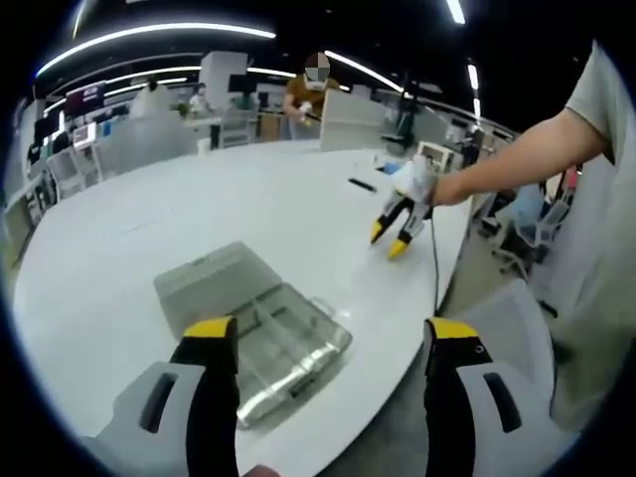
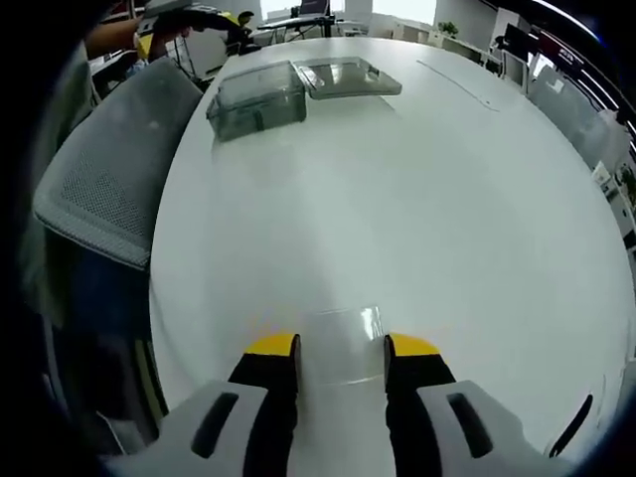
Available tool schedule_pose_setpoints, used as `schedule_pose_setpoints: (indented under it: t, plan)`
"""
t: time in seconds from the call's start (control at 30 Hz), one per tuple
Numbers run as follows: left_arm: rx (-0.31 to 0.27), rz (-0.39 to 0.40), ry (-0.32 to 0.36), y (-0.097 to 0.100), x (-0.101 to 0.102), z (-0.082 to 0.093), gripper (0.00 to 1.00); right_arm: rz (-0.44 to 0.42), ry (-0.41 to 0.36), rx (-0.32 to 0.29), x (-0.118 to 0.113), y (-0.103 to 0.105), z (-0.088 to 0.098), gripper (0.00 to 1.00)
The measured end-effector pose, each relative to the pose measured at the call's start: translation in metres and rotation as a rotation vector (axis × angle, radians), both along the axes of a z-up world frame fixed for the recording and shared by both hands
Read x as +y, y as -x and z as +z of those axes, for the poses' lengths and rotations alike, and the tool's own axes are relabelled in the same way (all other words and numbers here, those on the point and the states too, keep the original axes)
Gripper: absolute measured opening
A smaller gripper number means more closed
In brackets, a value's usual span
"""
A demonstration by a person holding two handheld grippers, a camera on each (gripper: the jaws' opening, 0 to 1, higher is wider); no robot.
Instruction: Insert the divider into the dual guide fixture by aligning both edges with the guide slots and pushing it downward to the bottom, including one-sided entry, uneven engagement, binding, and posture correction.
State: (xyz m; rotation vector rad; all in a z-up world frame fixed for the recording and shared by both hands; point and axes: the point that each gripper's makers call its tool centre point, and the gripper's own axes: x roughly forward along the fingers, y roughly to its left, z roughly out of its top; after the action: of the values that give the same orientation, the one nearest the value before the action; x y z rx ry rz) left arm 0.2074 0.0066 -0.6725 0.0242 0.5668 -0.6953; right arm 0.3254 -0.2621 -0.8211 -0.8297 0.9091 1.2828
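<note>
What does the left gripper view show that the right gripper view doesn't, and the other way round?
Left gripper view: the person's forearm reaching in with the right gripper near the table's edge, and people at desks in the background. Right gripper view: the clear divider lying on the table between that gripper's jaws; whether they grip it is unclear. Both: the white table, the clear box with its lid open, and the left gripper, jaws wide apart.
</note>
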Motion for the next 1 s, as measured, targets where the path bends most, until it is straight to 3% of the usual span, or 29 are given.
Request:
schedule_pose_setpoints:
  t: [0.23,1.0]
  plan:
    - [0.0,0.002,0.005,0.0003,0.0003,-0.0006,0.74,-0.007,0.051,0.001,0.0005,0.0002,-0.0012,0.28]
    - [-0.002,-0.001,0.009,0.0038,0.0054,-0.0003,0.74,-0.015,0.112,0.022,0.0025,0.0069,0.003,0.27]
